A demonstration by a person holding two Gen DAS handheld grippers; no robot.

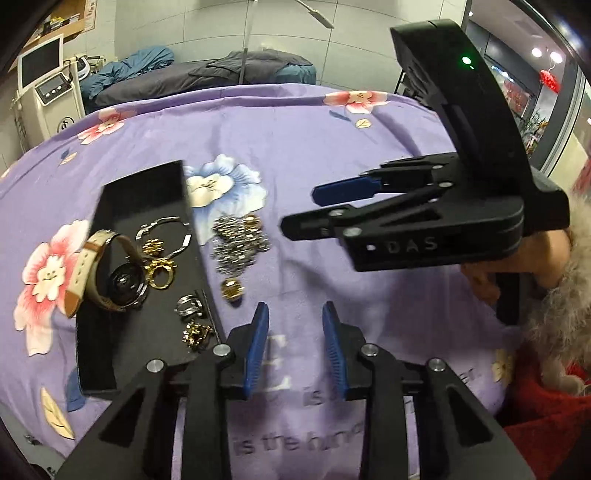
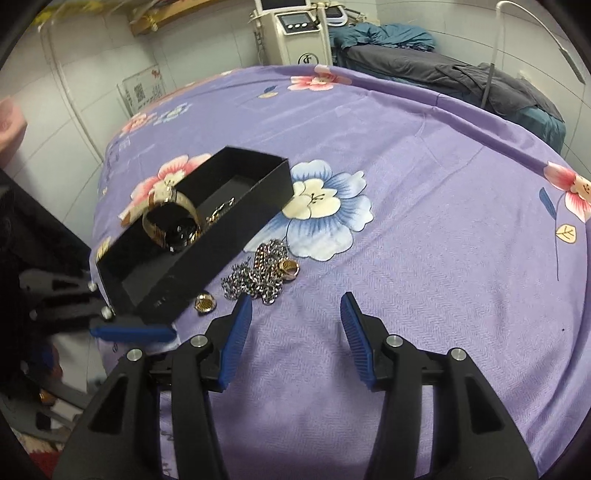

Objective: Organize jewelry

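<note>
A black open box (image 1: 140, 192) lies on the purple floral sheet. In it are a cream-strapped watch (image 1: 110, 273), a silver bracelet (image 1: 166, 232), gold rings (image 1: 160, 273), a silver ring (image 1: 190, 304) and a gold piece (image 1: 195, 334). Just right of the box on the sheet are a silver chain pile (image 1: 238, 240) and a gold ring (image 1: 232, 288). My left gripper (image 1: 295, 310) is open and empty, close in front of that ring. My right gripper (image 1: 301, 208) comes in from the right. In the right wrist view my right gripper (image 2: 295, 299) is open and empty, near the chain pile (image 2: 258, 273). Two gold rings (image 2: 288, 269) (image 2: 204, 303) lie by the box (image 2: 221, 236).
The purple sheet (image 2: 424, 203) stretches far to the right. Behind it are a second bed with grey bedding (image 2: 461, 74) and a white machine with a screen (image 2: 291, 33). A hand in a furry cuff (image 1: 554, 295) holds the right gripper. Red fabric (image 1: 546, 417) lies at the lower right.
</note>
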